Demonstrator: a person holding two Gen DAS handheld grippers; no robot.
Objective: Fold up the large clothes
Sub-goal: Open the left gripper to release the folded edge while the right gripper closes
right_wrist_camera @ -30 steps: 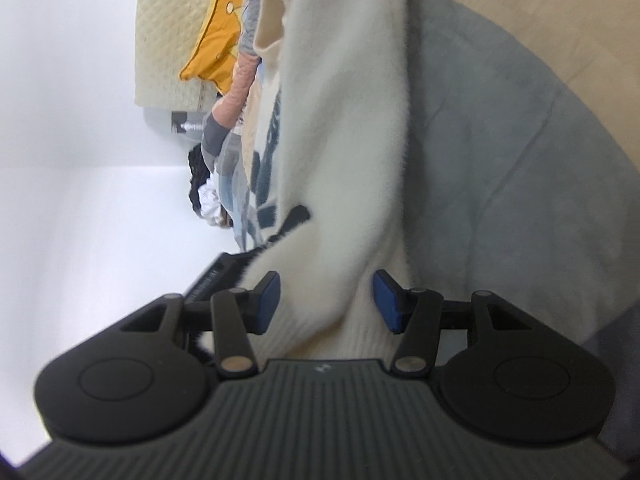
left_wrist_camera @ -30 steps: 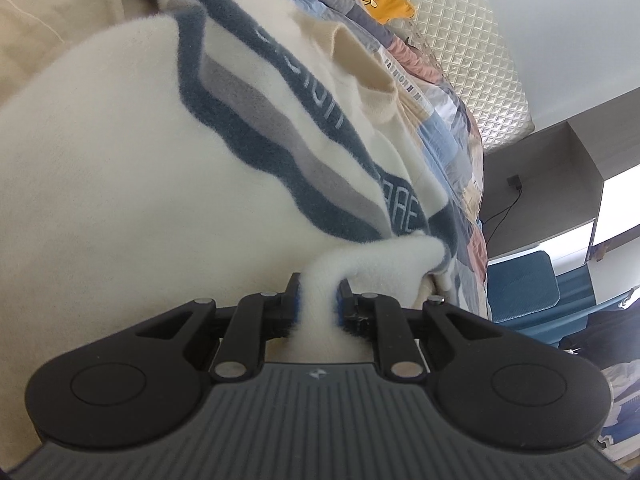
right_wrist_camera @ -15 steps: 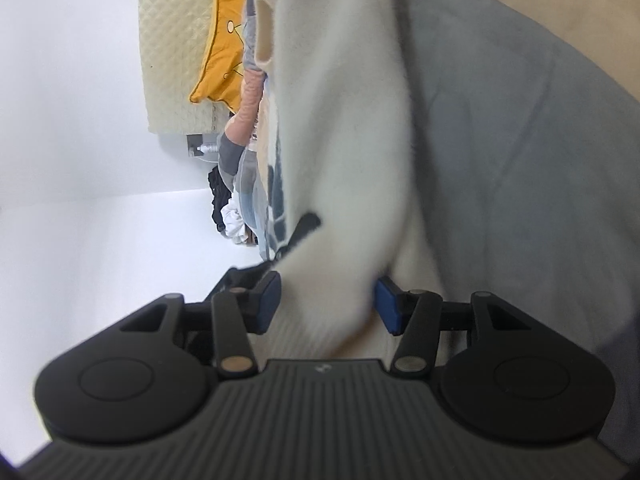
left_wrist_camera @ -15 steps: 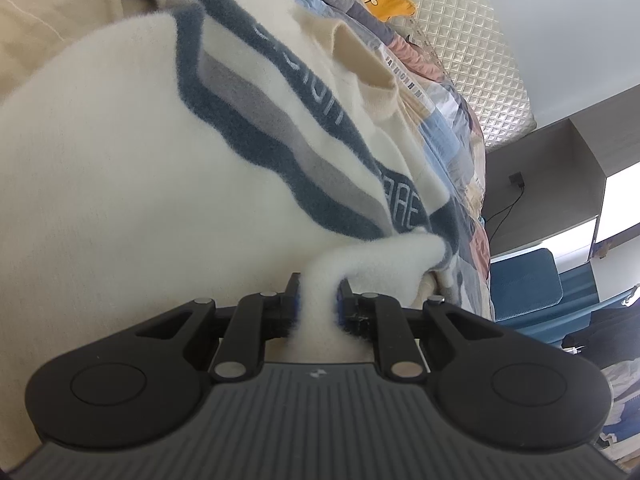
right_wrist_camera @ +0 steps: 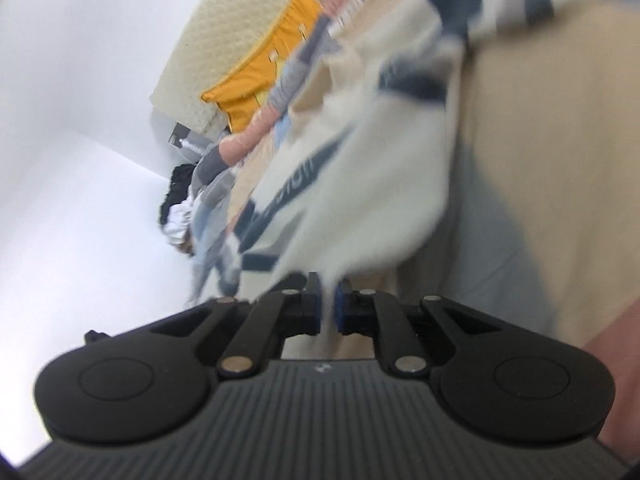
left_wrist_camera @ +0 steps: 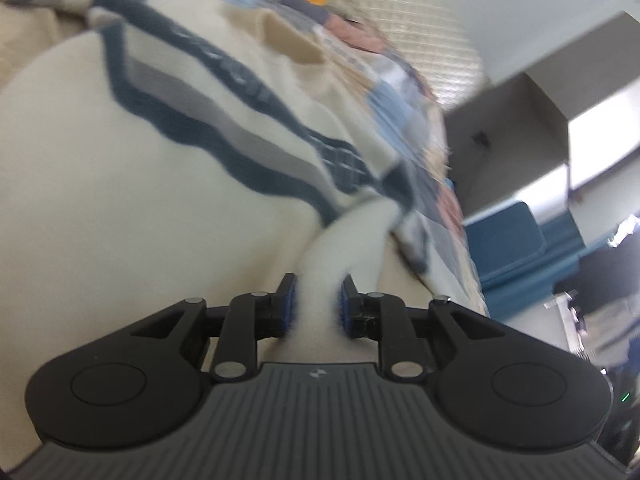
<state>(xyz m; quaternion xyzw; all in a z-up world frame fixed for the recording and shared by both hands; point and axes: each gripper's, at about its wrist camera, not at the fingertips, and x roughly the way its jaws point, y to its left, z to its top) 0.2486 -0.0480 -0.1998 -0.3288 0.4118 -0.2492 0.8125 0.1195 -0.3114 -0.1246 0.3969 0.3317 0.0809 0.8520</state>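
A cream fleece sweater point(left_wrist_camera: 100, 168) with navy and grey stripes fills the left wrist view. My left gripper point(left_wrist_camera: 317, 304) is shut on a pinched fold of its cream fabric. In the right wrist view the same sweater point(right_wrist_camera: 360, 184) hangs stretched and blurred from my right gripper point(right_wrist_camera: 328, 306), which is shut on its cream edge. The sweater's lower part and the far side of each grip are hidden by the fabric.
A pile of other clothes point(left_wrist_camera: 404, 92) lies behind the sweater, with an orange garment point(right_wrist_camera: 264, 76) and a quilted cream headboard point(right_wrist_camera: 224, 36). A beige and grey bed cover point(right_wrist_camera: 540, 160) lies under it. A blue chair point(left_wrist_camera: 508, 236) stands at the right.
My right gripper has closed from open onto the sweater's edge and swung, pulling the fabric up. My left gripper keeps its grip and has shifted a little.
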